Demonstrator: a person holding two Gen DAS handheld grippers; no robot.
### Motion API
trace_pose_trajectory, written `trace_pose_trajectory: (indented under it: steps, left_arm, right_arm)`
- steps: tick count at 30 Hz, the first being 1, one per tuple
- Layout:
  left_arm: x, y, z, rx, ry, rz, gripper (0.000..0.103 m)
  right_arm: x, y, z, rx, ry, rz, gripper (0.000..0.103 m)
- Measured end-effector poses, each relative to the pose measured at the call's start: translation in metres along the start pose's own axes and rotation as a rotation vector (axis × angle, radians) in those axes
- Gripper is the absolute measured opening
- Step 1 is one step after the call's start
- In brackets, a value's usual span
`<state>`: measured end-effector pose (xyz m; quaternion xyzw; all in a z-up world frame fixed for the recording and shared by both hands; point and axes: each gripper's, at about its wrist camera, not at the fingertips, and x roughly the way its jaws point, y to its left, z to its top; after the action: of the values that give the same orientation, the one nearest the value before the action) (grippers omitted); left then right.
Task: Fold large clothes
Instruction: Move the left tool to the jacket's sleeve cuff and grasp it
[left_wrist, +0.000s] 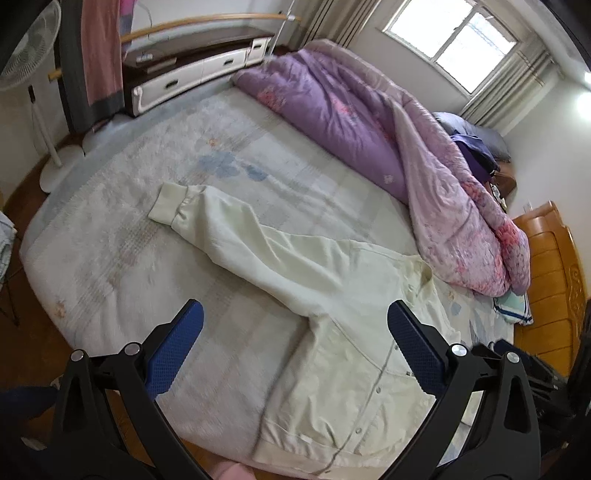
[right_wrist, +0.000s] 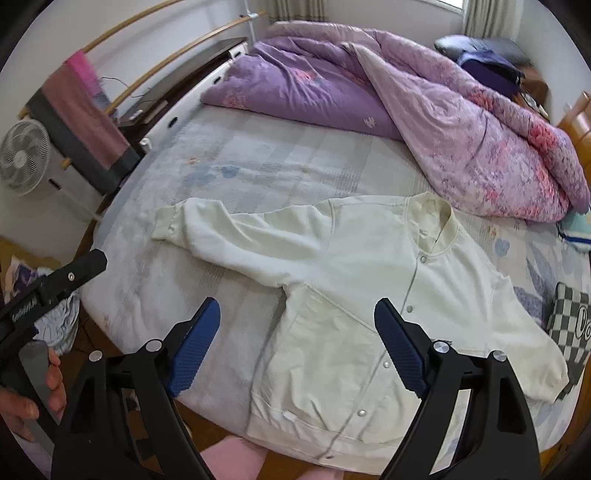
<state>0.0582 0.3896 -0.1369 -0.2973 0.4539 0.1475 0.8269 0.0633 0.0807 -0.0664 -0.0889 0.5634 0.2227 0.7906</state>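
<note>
A cream snap-button jacket (right_wrist: 369, 280) lies flat, front up, on the bed (right_wrist: 258, 166), collar toward the quilt and hem at the near edge. Its left sleeve (right_wrist: 229, 236) stretches out to the left; the other sleeve (right_wrist: 524, 332) lies at the right. In the left wrist view the jacket (left_wrist: 351, 332) lies below and to the right, its sleeve cuff (left_wrist: 170, 206) pointing away. My left gripper (left_wrist: 295, 325) is open and empty above the near bed edge. My right gripper (right_wrist: 295, 317) is open and empty above the jacket's lower left front.
A bunched purple floral quilt (right_wrist: 424, 103) fills the far right of the bed. A checkered item (right_wrist: 569, 325) lies at the right edge. A white fan (right_wrist: 22, 158), a towel rack (right_wrist: 81, 122) and a low cabinet (left_wrist: 192, 70) stand left. A wooden headboard (left_wrist: 550, 266) is right.
</note>
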Motion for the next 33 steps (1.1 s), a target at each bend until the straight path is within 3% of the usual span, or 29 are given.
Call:
trace_pose_trajectory:
  steps: [3,12,17,30,31,32,33]
  left_arm:
    - [0.033,0.033,0.024,-0.041,0.038,0.003,0.099]
    - [0.145,0.126,0.07,-0.215,0.147,0.105,0.099]
    - [0.189,0.159,0.08,-0.278,0.166,0.173,0.099]
    - [0.295,0.229,0.081,-0.399,0.198,0.218,0.099]
    - [0.3,0.234,0.081,-0.407,0.199,0.215,0.091]
    - [0.305,0.24,0.08,-0.419,0.196,0.214,0.068]
    - [0.311,0.246,0.079,-0.435,0.198,0.214,0.058]
  right_arm:
    - [0.026,0.007,0.012,0.011,0.035,-0.038,0.081]
    - [0.103,0.001,0.036,0.039,0.14,-0.122,0.073]
    - [0.139,-0.005,0.048,0.064,0.196,-0.139,0.073]
    - [0.225,0.005,0.052,0.01,0.331,-0.173,0.073]
    - [0.233,0.006,0.05,0.003,0.344,-0.175,0.073]
    - [0.238,0.006,0.05,0.0,0.352,-0.173,0.073]
    - [0.245,0.007,0.048,-0.003,0.359,-0.173,0.073]
